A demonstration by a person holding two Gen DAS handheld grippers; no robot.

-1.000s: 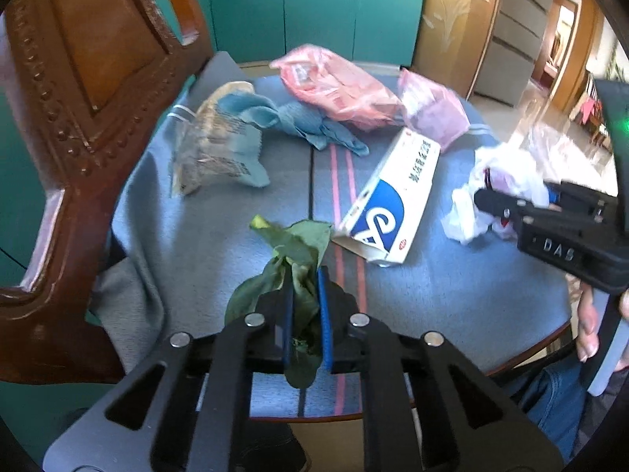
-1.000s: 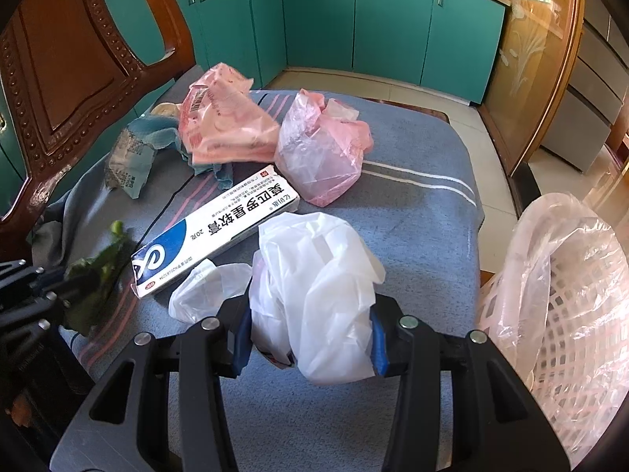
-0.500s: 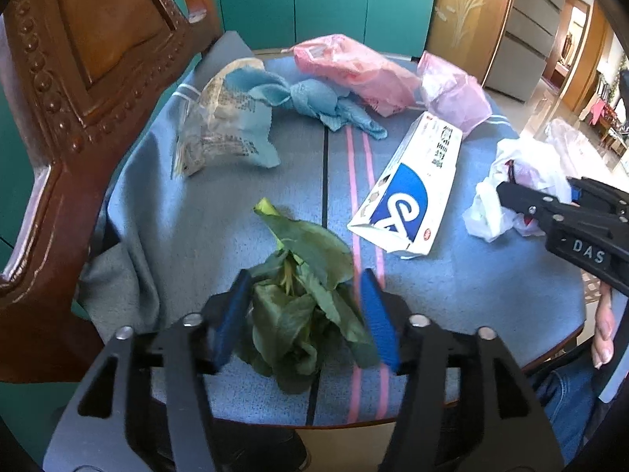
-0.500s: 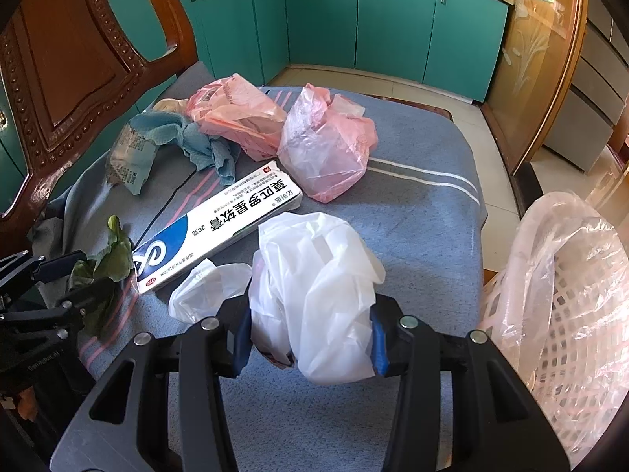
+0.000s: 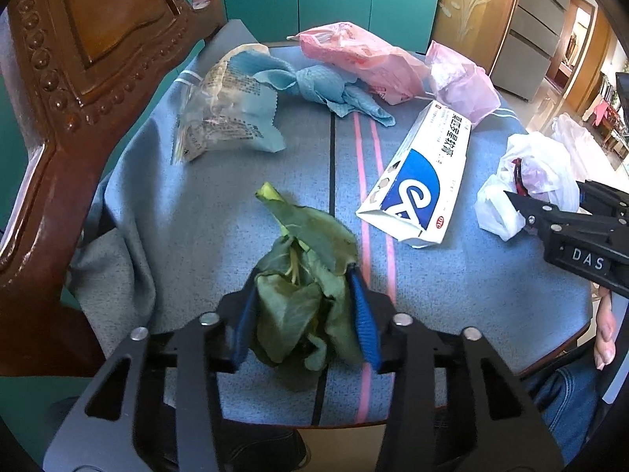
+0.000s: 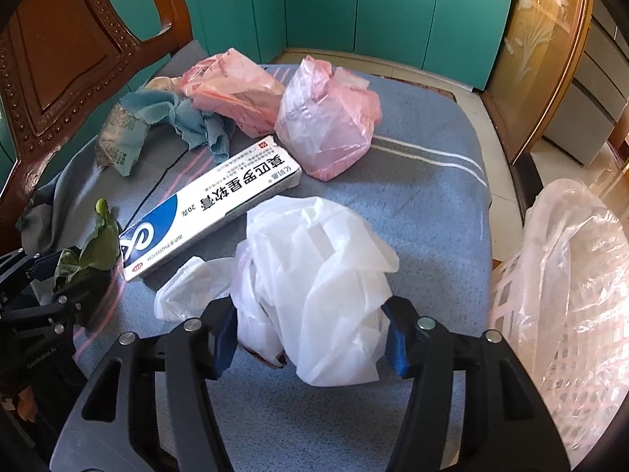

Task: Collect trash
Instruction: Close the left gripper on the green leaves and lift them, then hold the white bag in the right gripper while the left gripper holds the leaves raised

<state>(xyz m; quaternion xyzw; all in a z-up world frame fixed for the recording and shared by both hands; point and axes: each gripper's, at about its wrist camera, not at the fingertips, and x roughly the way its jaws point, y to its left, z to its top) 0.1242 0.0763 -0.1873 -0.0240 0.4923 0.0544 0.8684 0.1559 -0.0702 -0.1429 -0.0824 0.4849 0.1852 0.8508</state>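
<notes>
The left gripper [image 5: 300, 306] is seen closing, its blue pads against both flanks of a bunch of wilted green leaves [image 5: 302, 267] lying on the blue cloth [image 5: 204, 196] of the table; the leaves are grasped, and their lower part is hidden behind the gripper's frame. The right gripper [image 6: 310, 330] is opening, with a crumpled white plastic bag [image 6: 314, 275] between its pads; whether the pads still press on the bag cannot be told, since the plastic bulges over both.

From the white bag, a blue-and-white carton [image 6: 208, 212] is found at ten o'clock, a pink bag [image 6: 326, 126] at twelve o'clock, and a second pink bag [image 6: 232, 94] and a blue rag [image 6: 196, 122] at eleven o'clock. A printed wrapper [image 5: 224, 114] lies near a carved wooden chair back [image 5: 78, 78], partly covered by the rag. At three o'clock a pink lattice basket [image 6: 558, 314], lined with clear plastic, is cut off by the frame edge. Red print inside the white bag is too blurred to read.
</notes>
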